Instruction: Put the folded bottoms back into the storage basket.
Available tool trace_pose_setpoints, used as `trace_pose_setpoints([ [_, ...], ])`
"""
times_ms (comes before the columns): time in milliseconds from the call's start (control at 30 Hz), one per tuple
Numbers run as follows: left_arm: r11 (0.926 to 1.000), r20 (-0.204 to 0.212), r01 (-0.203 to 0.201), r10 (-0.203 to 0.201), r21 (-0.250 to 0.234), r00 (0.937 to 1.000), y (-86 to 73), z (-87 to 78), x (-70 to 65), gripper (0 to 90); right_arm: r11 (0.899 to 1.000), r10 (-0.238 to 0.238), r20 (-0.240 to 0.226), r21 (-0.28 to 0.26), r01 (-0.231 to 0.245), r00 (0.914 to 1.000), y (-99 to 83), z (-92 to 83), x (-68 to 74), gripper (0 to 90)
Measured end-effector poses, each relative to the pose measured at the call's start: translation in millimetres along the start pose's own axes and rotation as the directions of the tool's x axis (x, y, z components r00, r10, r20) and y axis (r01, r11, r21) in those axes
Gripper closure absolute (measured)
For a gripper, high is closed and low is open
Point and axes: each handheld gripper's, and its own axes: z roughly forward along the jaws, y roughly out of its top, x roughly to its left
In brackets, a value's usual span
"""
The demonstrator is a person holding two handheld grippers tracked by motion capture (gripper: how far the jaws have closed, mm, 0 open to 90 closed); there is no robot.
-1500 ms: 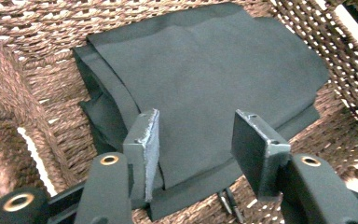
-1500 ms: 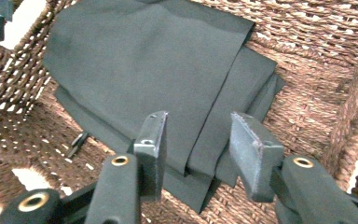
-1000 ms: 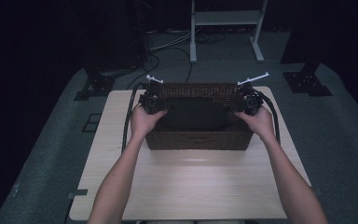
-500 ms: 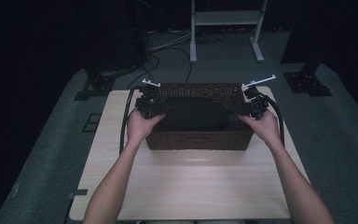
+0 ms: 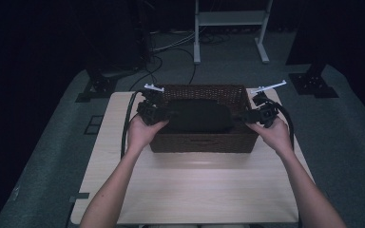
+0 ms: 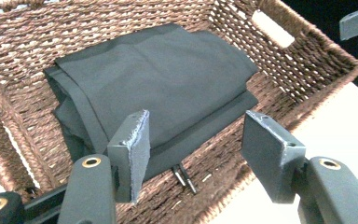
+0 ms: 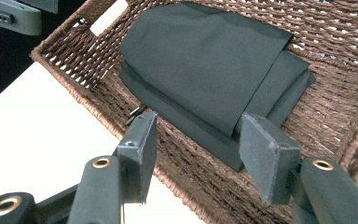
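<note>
High view: your left gripper (image 5: 164, 114) and right gripper (image 5: 242, 116) flank the basket (image 5: 202, 141) on the table (image 5: 190, 190); folded dark cloth (image 5: 197, 115) lies inside. Left gripper view: jaws apart, empty. Right gripper view: same.

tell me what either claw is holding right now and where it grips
Nothing is held. Both the left claw and right claw are open above the folded dark cloth in the wicker basket.
</note>
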Motion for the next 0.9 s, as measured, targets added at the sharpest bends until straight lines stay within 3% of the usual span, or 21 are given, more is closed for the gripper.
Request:
trace_pose_setpoints([
  [467, 0.9995, 0.014, -0.033, 0.033, -0.005, 0.9994, -13.4, -11.0, -14.5, 38.2, 1.000, -0.005, 0.005, 0.000, 0.005, 1.0000, -24.1, -16.8, -1.1, 44.5],
  [900, 0.9991, 0.028, -0.036, 0.037, -0.021, 0.9989, -28.8, -17.6, -21.4, 35.0, 1.000, -0.016, 0.004, -0.003, 0.016, 0.9999, -38.6, -23.6, 3.5, 42.6],
])
